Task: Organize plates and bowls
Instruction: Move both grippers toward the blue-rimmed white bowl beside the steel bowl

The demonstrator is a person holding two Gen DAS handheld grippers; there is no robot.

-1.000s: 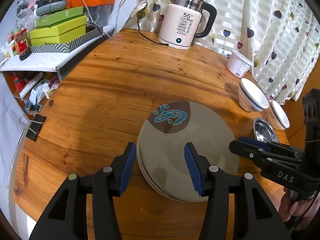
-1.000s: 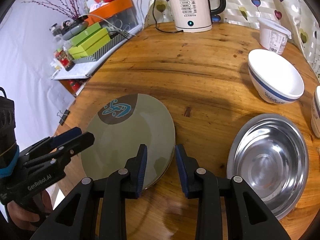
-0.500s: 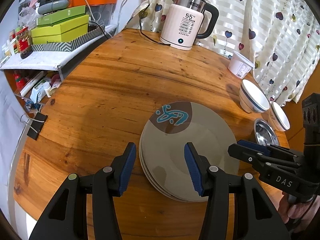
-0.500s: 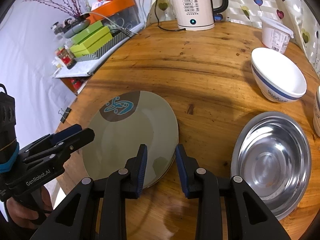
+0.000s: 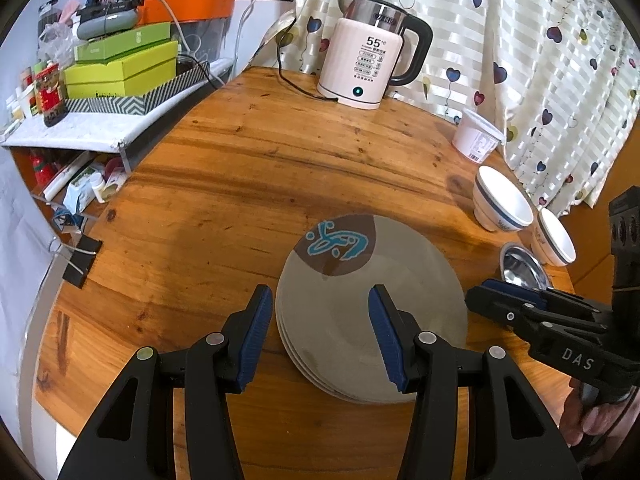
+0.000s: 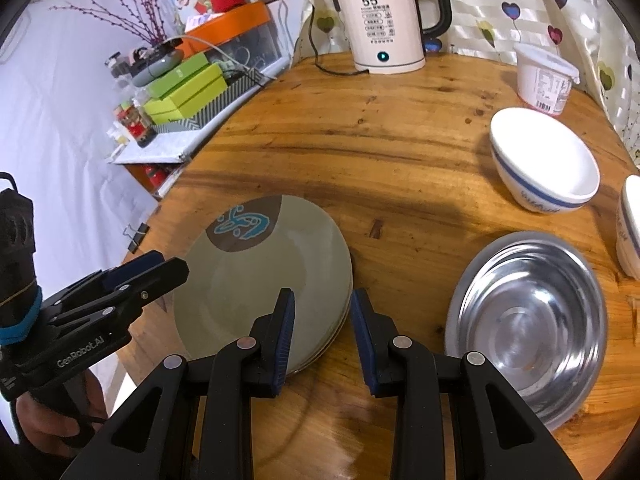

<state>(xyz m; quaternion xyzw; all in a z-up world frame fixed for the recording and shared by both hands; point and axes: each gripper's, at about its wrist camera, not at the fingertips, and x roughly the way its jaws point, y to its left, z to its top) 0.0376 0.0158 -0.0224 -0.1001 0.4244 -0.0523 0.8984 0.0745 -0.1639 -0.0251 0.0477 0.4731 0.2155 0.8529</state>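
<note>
The stack of grey-green plates (image 5: 372, 312) is lying near the front edge of the round wooden table (image 5: 248, 184), and it is taken here as the landmark. The plates are nested one on another with the brown-and-blue emblem turned to the far side, so this part of the sorting is judged to be already done. The steel bowl (image 6: 528, 320) is placed just to the right of the stack, and the two white bowls with a blue band (image 6: 544, 160) are found behind the steel bowl, apart from each other and not yet nested; probably they are kept there for the next step.

The left gripper (image 5: 322, 332) is held above the left rim of the stack. Its fingers are spread and nothing is pinched between them. The right gripper (image 6: 322, 334) is held above the right rim of the stack; its fingers are spread only a little, and nothing is pinched there either. Both are pointed steeply down at the stack, as if the alignment is being checked.

Compared with the earlier frames, almost nothing is changed: the stack, the bowls and the kettle (image 5: 370, 56) are seen in the same places, and the fingers of both grippers are spread equally as before.
</note>
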